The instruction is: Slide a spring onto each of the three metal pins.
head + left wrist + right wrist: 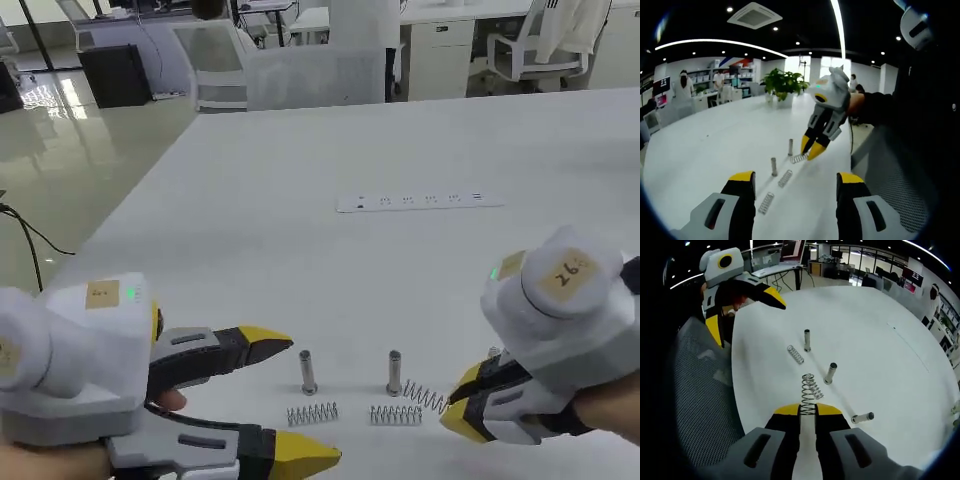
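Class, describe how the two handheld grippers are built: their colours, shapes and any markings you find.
Both are alike: the left gripper and right gripper have bulky white housings and dark grey jaws with grey insets and yellow tips. The left housing bears a tan sticker and a green light; the right housing's round sticker reads 26, beside another green light.

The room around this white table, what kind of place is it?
Most likely an open-plan office: swivel chairs and desks stand behind the long white table, a ceiling air vent is overhead, and a potted plant stands near its far end.
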A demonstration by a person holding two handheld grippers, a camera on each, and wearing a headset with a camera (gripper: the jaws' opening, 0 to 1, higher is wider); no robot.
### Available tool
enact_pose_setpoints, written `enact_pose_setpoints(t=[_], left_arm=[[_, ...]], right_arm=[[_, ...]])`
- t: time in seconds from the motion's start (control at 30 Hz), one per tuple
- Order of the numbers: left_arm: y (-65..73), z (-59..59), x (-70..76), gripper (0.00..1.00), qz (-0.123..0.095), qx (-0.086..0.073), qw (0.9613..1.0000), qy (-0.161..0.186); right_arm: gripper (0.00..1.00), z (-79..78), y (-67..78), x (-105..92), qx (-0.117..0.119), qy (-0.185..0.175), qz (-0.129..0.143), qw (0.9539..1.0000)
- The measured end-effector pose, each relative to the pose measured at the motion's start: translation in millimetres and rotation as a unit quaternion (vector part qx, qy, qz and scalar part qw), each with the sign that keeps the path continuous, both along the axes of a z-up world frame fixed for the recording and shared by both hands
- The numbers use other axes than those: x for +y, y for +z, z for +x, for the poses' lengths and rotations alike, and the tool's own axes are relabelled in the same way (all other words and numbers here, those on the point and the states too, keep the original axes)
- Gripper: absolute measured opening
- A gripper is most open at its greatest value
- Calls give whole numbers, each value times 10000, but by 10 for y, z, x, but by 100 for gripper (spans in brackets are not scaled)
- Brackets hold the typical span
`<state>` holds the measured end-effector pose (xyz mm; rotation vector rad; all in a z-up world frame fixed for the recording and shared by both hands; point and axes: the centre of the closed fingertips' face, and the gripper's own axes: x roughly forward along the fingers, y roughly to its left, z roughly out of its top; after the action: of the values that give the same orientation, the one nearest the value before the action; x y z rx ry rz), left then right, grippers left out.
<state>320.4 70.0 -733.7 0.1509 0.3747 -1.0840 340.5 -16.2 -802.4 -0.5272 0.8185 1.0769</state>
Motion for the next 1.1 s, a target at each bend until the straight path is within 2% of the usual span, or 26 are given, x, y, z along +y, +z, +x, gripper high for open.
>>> enact_pose_setpoints(t=[0.07, 0.23, 0.4, 0.67, 0.9, 1.1], left_arm=[[4, 17, -26, 58, -40, -32, 10000, 34], [-76, 23, -162, 54, -143, 9, 9999, 65], [-186, -7, -276, 48, -68, 50, 9999, -86], [-290, -10, -292, 38, -132, 116, 9998, -66], [-406, -84, -338, 33, 3, 177, 9995, -264], [-480, -164, -371, 29, 140, 158, 9986, -492]], right_arm=[[8, -21, 23, 33, -8, 53, 18, 10000], [8, -66, 44, 84, -26, 175, 33, 9998], [8, -107, 73, 126, -44, 285, 58, 9996], [8, -209, 83, 226, 24, 550, 102, 9984], [8, -344, 46, 285, 101, 939, 50, 9955], [8, -461, 21, 323, 168, 1296, 36, 9914]])
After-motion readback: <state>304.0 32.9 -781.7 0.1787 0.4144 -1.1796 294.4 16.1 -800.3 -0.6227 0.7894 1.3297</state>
